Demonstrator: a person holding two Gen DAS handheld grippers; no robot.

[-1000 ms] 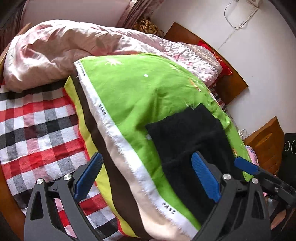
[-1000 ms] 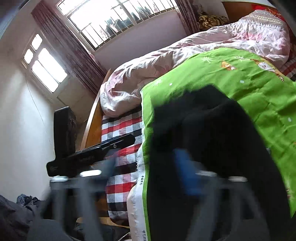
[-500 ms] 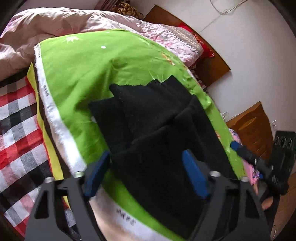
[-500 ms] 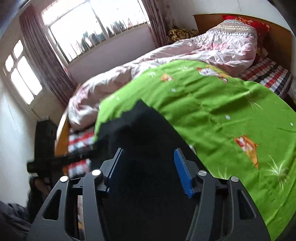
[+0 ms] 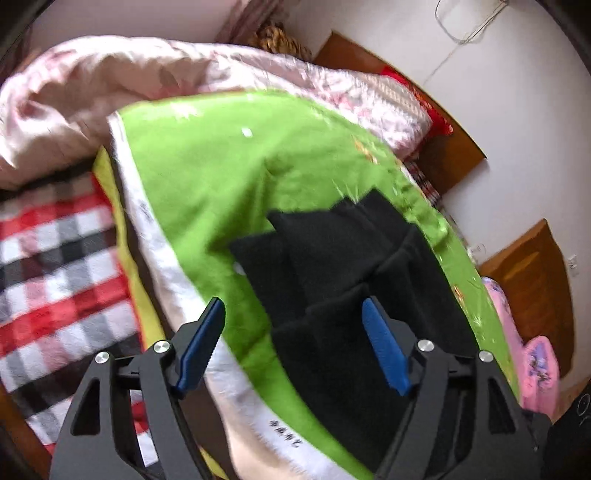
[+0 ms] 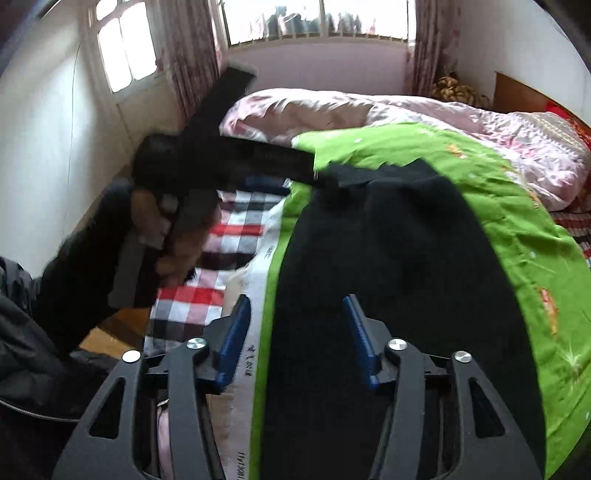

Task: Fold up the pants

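Black pants (image 5: 343,295) half folded on the green sheet (image 5: 207,192)
Left gripper (image 5: 293,338) opening, empty; right gripper (image 6: 295,332) closing, nothing pinched yet — should grab the edge squarely.

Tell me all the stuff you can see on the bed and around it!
pants: one, black, on the green sheet
green sheet: one, white-edged, over the bed
quilt: one, pink, heaped behind the sheet
checked blanket: one, red, white and black, beside the sheet
headboard: one, brown wood, by the wall
windows: two, bright, with curtains
left hand-held gripper: black with blue pads, opening, pads off the pants
right hand-held gripper: same colours, closing, pants edge between the pads, no pinch yet
hand: one, holding the left gripper
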